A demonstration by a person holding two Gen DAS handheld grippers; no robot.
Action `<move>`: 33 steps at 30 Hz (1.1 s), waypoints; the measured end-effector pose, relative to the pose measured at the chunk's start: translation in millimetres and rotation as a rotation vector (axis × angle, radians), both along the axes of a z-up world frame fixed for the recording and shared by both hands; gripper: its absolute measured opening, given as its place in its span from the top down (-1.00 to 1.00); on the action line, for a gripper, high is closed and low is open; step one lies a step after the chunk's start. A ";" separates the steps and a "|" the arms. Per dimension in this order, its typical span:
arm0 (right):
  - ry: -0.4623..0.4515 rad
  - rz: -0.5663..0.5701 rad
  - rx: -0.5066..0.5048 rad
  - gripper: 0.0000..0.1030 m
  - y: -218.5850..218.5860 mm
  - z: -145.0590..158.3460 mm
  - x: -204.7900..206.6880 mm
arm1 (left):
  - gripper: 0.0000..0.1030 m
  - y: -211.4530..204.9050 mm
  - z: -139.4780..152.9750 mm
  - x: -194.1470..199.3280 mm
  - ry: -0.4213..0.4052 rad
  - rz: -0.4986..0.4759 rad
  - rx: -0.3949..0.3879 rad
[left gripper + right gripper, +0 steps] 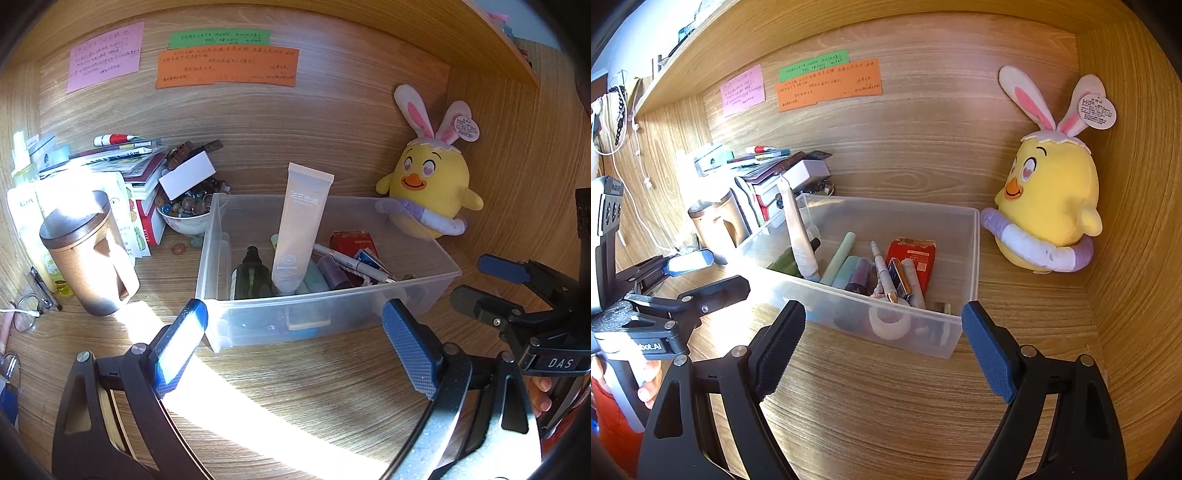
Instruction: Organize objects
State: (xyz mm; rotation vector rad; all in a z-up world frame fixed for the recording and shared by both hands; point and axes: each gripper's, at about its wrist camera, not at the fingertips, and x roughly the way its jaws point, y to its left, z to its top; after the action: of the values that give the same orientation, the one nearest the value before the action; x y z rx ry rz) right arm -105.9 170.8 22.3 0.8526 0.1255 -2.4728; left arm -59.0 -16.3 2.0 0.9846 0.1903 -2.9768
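Left gripper (293,345) jaws wide, nothing between; right gripper (882,349) same, both aimed downward at clear plastic bin (424,291) just ahead on desk (314,387). Bin's lower contents blurred through wall — white tube (301,229) upright, green pump bottle (249,275), pen (354,264) visible. Chick plush (432,195) behind-right, lidded mug (90,251) left — sun glare washes out clutter beyond.

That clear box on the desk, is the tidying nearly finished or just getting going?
Partly done, it seems. The clear box already holds a white tube, a dark pump bottle, pens and a red packet. Nothing is in hand: the left gripper and right gripper are both open and empty. Left outside: loose pebbles, the pile of books and the plush chick.
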 end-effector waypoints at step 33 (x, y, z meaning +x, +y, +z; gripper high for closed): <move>-0.011 0.005 -0.006 -0.65 -1.2 -2.7 -6.6 | -0.88 5.2 1.6 -3.9 0.004 0.000 0.015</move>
State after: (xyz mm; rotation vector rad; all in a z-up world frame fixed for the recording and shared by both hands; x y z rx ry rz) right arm -112.5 169.5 19.6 0.8615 0.1158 -2.4625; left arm -62.9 -11.1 3.6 0.9803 0.2122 -2.9818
